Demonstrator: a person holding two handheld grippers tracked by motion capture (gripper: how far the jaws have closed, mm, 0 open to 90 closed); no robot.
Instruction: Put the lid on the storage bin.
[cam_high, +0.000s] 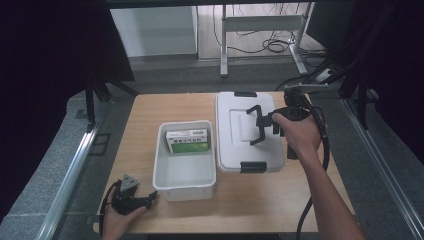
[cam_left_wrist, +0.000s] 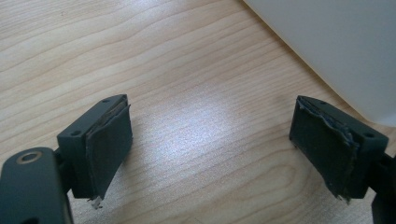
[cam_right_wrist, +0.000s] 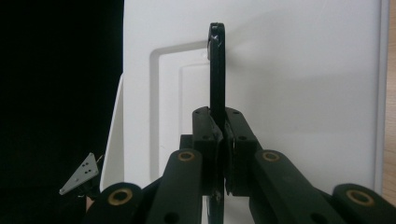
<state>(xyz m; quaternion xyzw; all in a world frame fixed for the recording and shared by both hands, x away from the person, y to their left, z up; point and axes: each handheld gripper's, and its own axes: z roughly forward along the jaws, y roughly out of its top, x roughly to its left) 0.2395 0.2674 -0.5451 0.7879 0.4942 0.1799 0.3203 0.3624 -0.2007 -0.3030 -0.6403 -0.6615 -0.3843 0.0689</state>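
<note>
Nearest you, low at the left edge of the desk (cam_high: 150, 107), your left tool (cam_high: 150, 198) rests by the front corner of the open white bin (cam_high: 184, 176), its jaws standing well apart over bare wood with nothing between them; the bin's wall (cam_left_wrist: 345, 51) shows just beside one pad in the left gripper view. Your right tool (cam_high: 256, 126) is the working one: its jaws are pressed together on the black handle (cam_right_wrist: 216, 70) of the white lid (cam_high: 235, 150), which the right gripper view shows edge-on, rising from between the pads. The lid itself lies on the desk to the right of the bin, one edge seeming to lift slightly, with black latches at its near and far ends. Inside the bin a green-and-white box (cam_high: 187, 140) lies flat against the far wall. The step in hand looks like carrying the lid over to close the bin. To do it well, keep the squeeze firm, since a thin handle can pivot in the pads and let the lid swing; lift until the lid's edge clears the bin's rim, move it across level, and square its corners to the bin before lowering. Your left tool is well placed to steady the bin if it slides.
</note>
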